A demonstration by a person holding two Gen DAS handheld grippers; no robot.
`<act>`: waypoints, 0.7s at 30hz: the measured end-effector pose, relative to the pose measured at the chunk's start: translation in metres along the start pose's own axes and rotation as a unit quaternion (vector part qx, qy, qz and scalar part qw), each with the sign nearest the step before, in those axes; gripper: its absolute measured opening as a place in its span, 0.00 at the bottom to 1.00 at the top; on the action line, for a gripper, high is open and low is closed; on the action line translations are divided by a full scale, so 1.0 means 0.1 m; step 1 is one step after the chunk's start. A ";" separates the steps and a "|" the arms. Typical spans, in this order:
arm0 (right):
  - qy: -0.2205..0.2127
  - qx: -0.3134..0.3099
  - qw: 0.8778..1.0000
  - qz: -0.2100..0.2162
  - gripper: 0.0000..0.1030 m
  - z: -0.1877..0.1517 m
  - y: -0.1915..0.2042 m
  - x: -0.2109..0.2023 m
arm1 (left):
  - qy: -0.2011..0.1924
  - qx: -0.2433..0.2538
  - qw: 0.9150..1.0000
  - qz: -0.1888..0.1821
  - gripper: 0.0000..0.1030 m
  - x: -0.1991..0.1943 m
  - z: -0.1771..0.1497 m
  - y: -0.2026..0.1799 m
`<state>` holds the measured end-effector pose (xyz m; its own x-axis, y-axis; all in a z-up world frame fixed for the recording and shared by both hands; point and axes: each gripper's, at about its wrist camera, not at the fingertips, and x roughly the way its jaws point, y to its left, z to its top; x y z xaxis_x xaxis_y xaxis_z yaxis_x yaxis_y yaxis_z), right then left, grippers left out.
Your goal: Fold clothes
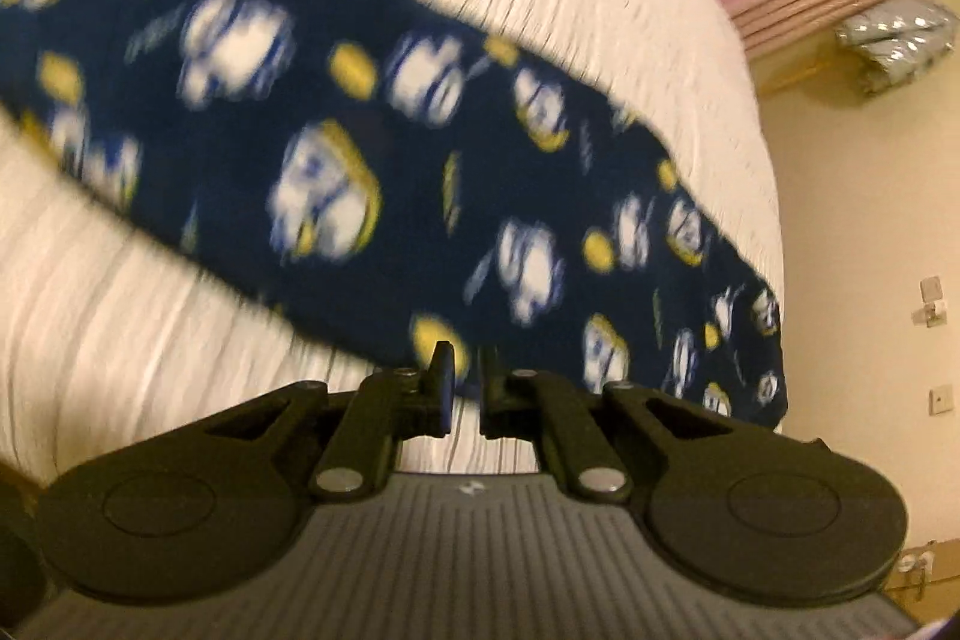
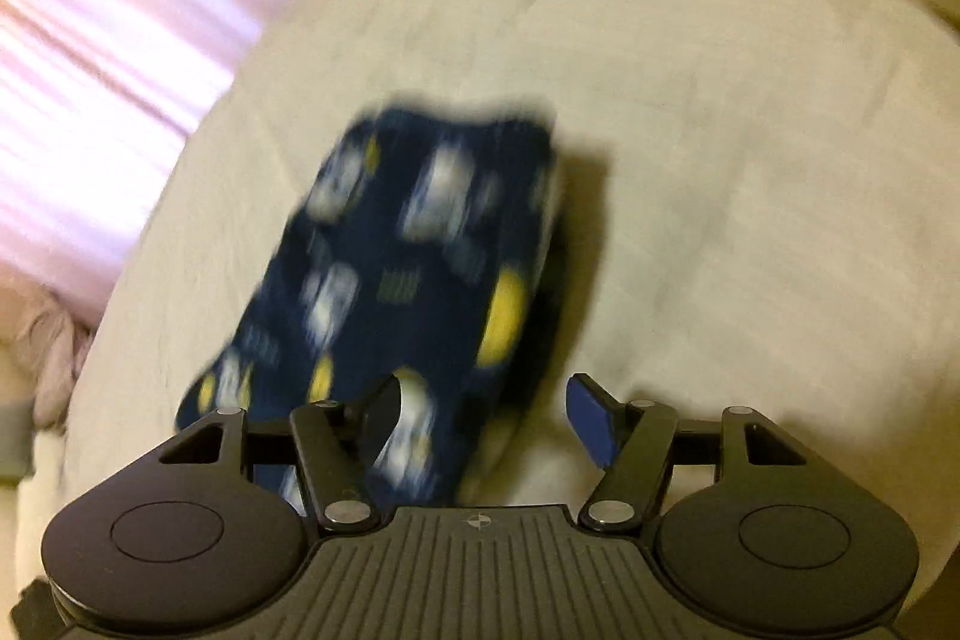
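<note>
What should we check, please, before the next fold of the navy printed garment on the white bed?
1. Left tool closed near the edge of the navy printed garment: ok; its fingers stand almost together.
2. Left tool actually gripping fabric: cannot tell; blur hides whether cloth sits between the fingers.
3. Right tool free of the garment: ok; its fingers stand apart and do not press on the cloth.
4. Garment lying flat and smooth: cannot tell; both views are smeared by motion.
5. Garment fully on the white bed: not ok in the left wrist view; one end reaches the bed's edge.
</note>
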<state>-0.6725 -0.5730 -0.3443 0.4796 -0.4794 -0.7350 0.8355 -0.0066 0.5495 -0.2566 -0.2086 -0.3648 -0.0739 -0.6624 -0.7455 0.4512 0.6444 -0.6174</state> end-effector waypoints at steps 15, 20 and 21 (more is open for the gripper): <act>-0.053 -0.045 0.994 -0.084 0.04 0.53 -0.23 0.54 | -0.003 0.066 0.996 0.061 0.06 0.64 0.16 -0.01; -0.080 -0.090 0.979 -0.164 0.64 0.53 0.07 0.28 | -0.011 0.059 0.996 0.067 0.06 0.54 0.16 -0.01; -0.104 -0.115 0.974 -0.165 0.64 0.52 0.18 0.19 | -0.015 0.060 0.996 0.064 0.06 0.50 0.18 -0.02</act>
<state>-0.6620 -0.6274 -0.3276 0.1310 -0.6515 -0.7472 0.9843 -0.0047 0.1766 -0.2457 -0.2500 -0.3963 0.0172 -0.5903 -0.8070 0.5578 0.6756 -0.4822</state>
